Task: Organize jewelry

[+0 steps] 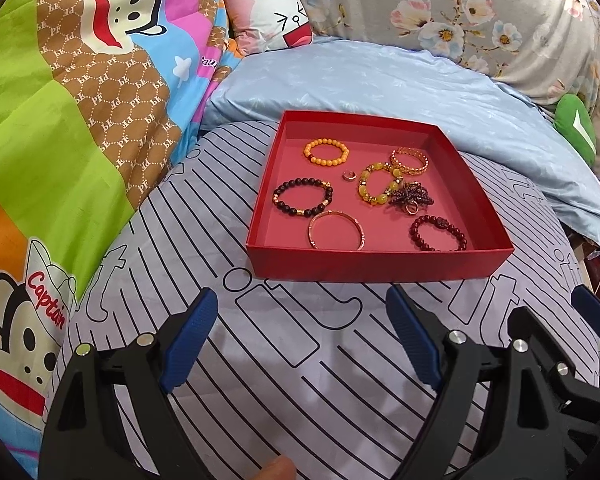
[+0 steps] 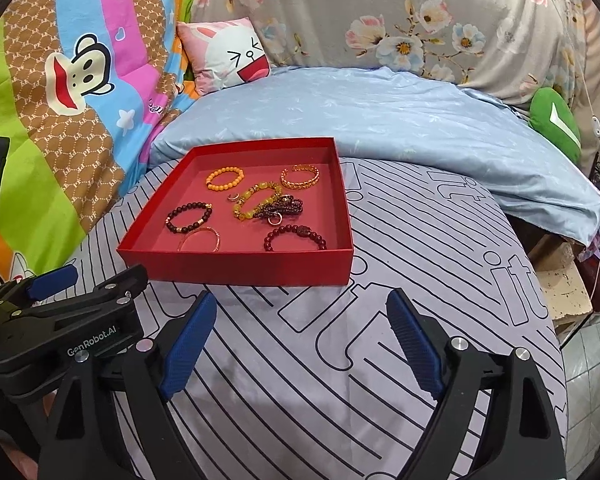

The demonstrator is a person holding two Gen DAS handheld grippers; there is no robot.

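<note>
Striped bedding [image 1: 284,360] sags under the red tray [image 1: 380,266] at twelve o'clock, so both empty, wide-apart grippers, left gripper [image 1: 302,340] and right gripper [image 2: 302,340], risk tipping the tangled bracelets [image 1: 396,190].

Red box [image 1: 380,266] sits on a striped grey-white sheet [image 1: 284,380], holding an orange bead bracelet [image 1: 326,152], black bead bracelet [image 1: 303,197], thin rose-gold bangle [image 1: 337,229], dark red bead bracelet [image 1: 438,233], yellow bead bracelet [image 1: 376,184], gold chain-pattern bangle [image 1: 409,160], a small ring [image 1: 349,176] and a tangled dark purple bead piece [image 1: 412,197]. Left gripper [image 1: 300,340] hangs near the box's front wall, blue pads wide apart, nothing between them. Part of the right gripper [image 1: 596,316] shows at the right edge; cartoon-print quilt [image 1: 80,120] lies left.
</note>
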